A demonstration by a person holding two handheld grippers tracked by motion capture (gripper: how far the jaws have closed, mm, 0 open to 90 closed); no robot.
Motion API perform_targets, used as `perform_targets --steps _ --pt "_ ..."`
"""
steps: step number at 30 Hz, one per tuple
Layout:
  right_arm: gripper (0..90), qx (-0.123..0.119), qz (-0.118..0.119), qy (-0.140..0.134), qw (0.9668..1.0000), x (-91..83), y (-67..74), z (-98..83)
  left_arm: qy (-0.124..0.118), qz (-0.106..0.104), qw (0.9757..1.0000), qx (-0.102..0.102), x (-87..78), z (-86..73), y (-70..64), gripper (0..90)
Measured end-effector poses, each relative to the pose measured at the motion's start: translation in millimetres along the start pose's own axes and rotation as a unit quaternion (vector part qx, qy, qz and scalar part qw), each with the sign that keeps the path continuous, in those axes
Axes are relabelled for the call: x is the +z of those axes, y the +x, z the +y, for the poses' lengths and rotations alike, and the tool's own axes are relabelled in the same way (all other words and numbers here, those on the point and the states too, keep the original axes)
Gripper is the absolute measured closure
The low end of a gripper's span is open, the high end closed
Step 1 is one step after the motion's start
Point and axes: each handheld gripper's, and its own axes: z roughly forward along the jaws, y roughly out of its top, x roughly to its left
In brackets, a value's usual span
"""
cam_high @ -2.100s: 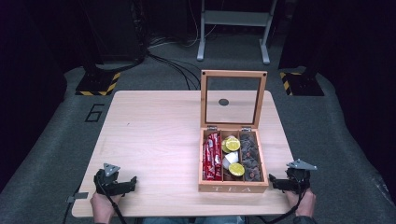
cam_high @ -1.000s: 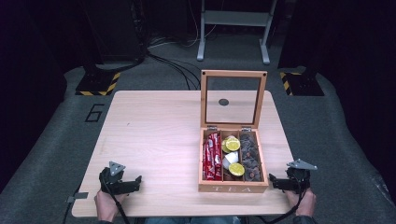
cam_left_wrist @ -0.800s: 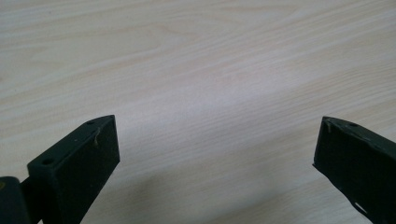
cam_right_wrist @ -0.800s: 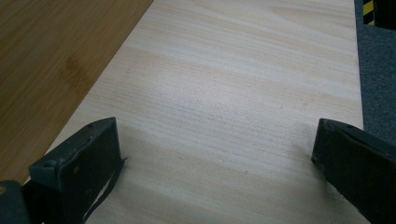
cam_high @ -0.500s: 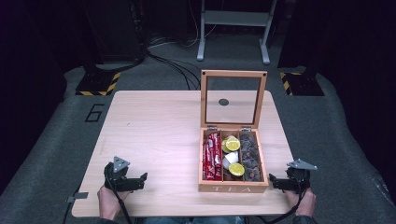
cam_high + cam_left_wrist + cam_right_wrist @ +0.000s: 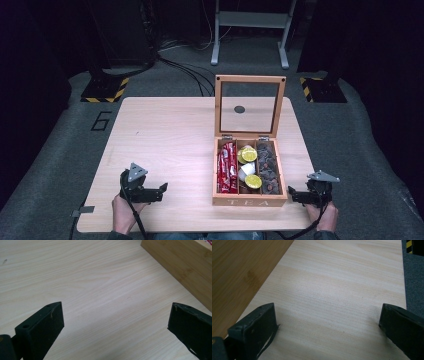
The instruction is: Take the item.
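Note:
An open wooden tea box stands on the right half of the table, its glass lid upright. Inside are red packets, yellow and white capsules and dark pieces. My left gripper rests near the table's front edge, left of the box and pointing at it. It is open and holds nothing, with the box's side ahead. My right gripper sits open just right of the box's front corner. Bare table lies between its jaws, with the box wall at the left.
The light wooden table is bare on its left half. Its right edge runs close by the right gripper, with grey floor beyond. Black stands and cables sit on the floor behind the table.
My left gripper has moved a little to the right, towards the box, and turned to point at it. The right gripper and the box have not moved.

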Motion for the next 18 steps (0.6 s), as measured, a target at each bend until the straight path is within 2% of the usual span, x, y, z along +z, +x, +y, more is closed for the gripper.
perform_targets --steps 9,12,18 --pt "0.8 -0.001 0.0 0.0 1.0 0.0 -0.1 0.0 -0.002 -0.017 0.9997 0.019 -0.1 13.4 -16.4 0.2" --pt "0.8 0.0 0.0 0.0 1.0 0.0 -0.1 0.0 -0.001 -0.026 0.9991 0.033 0.4 19.4 -24.4 0.1" --pt "0.8 -0.001 0.0 0.0 1.0 0.0 -0.1 0.0 0.0 -0.043 0.9983 0.04 2.8 26.0 -35.1 0.1"
